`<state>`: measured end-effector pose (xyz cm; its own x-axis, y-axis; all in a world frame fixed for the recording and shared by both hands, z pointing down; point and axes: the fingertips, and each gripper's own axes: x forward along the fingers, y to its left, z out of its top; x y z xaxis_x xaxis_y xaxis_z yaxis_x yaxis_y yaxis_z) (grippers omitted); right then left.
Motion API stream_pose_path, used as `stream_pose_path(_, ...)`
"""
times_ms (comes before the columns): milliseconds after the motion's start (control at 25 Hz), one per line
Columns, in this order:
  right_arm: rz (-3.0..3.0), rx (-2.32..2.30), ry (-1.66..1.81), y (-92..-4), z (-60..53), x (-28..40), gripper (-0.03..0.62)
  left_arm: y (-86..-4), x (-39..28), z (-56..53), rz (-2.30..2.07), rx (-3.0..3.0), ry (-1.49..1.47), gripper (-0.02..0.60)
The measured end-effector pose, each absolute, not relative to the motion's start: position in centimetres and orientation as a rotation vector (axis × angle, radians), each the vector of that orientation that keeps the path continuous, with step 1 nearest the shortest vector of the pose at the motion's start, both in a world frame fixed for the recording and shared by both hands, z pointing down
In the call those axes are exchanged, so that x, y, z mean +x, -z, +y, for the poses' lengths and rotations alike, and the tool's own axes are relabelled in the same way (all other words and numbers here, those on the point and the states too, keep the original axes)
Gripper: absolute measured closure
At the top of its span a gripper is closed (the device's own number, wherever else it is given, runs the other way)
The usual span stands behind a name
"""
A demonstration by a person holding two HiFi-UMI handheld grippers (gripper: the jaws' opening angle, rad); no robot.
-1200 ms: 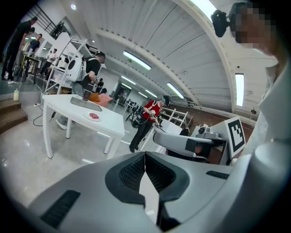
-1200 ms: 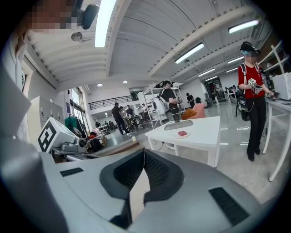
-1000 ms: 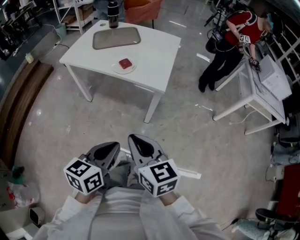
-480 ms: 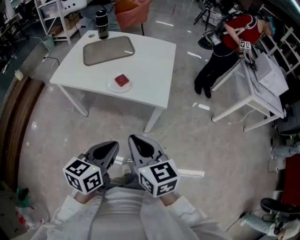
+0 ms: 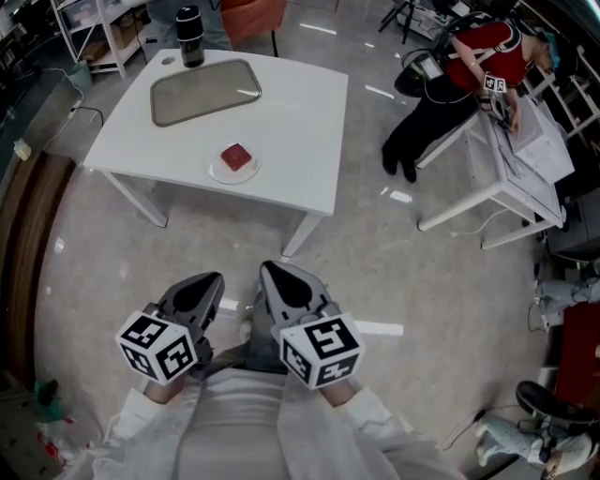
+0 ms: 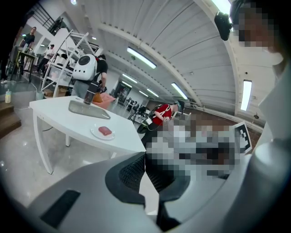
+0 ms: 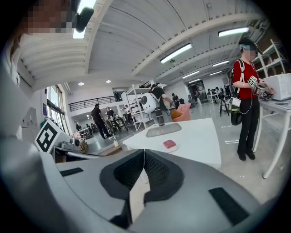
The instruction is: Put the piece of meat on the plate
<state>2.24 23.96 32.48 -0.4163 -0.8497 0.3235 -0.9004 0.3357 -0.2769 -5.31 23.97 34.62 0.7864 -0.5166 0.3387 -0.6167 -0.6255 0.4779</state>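
A red piece of meat [image 5: 235, 156] lies on a small white plate [image 5: 217, 171] near the front of a white table [image 5: 300, 122]. The meat [image 6: 105, 131] also shows far off in the left gripper view, and the meat [image 7: 169, 144] in the right gripper view. My left gripper [image 5: 201, 292] and right gripper [image 5: 284, 284] are held close to my body, well short of the table. Both are shut with nothing between the jaws.
A grey tray [image 5: 204, 90] and a dark tumbler [image 5: 189, 24] sit at the table's far side. A person in red [image 5: 473, 66] stands at a second white table [image 5: 511, 159] on the right. Shelving [image 5: 94, 28] stands far left.
The view has shifted: the table with the plate now sits a little lower and further left in the head view. Both grippers stay shut and close to my body.
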Motion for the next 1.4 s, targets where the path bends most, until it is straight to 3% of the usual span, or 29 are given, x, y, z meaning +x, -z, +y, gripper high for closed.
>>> stream_pose_path(1400, -2.524, 1.449, -0.727, -34.5, -0.1, 10.7, 0.579, -36.3, 2.4, 0.9, -0.961, 2.261, -0.199, 0.571)
